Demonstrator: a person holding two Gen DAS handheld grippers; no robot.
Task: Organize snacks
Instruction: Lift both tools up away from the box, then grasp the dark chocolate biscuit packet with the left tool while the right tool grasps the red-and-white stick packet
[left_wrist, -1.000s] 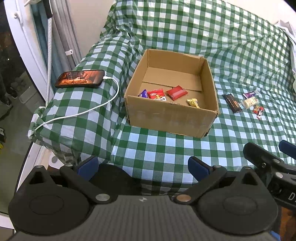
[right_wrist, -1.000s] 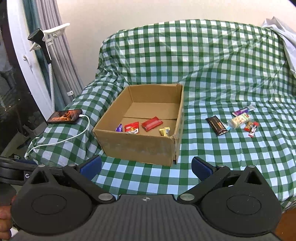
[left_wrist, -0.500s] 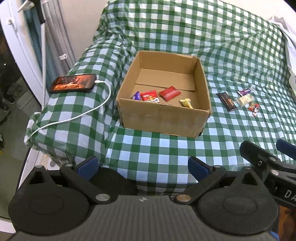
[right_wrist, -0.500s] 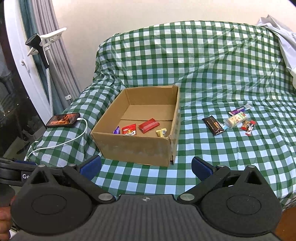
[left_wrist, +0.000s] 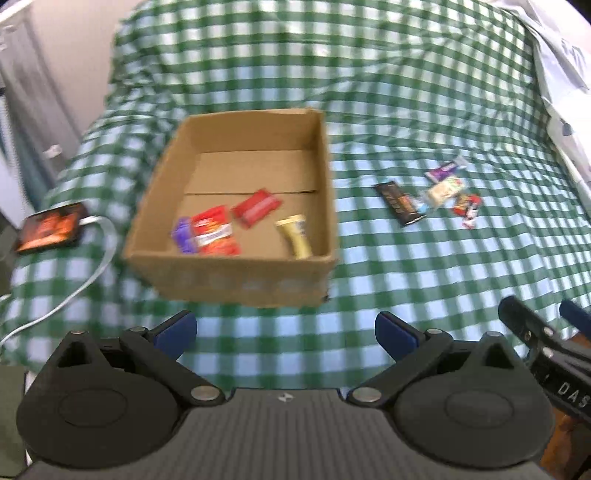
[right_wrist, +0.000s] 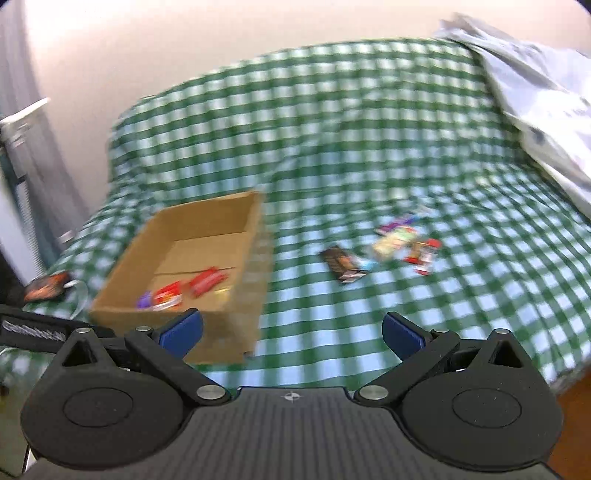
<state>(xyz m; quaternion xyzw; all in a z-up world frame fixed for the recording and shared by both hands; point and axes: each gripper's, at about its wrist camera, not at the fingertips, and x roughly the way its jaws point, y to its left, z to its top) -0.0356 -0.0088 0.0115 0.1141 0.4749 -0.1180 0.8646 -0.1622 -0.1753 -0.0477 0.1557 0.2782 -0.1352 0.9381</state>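
Your left gripper (left_wrist: 284, 332) and right gripper (right_wrist: 291, 332) both hover with jaws spread apart, holding nothing, at the near edge of the checked cloth (left_wrist: 406, 266). The cardboard box (left_wrist: 236, 277) sits left of center with 4 snacks inside. To its right, well apart, a dark bar (left_wrist: 399, 202) lies beside a small cluster of wrappers (left_wrist: 450, 192).

Bare cloth (right_wrist: 314, 306) betw box (right_wrist: 243, 295) & loose snacks (right_wrist: 395, 243); box open-topped.

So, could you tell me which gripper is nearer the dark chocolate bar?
Right. The right gripper faces the dark chocolate bar almost directly; the left gripper sits farther left, facing the cardboard box.
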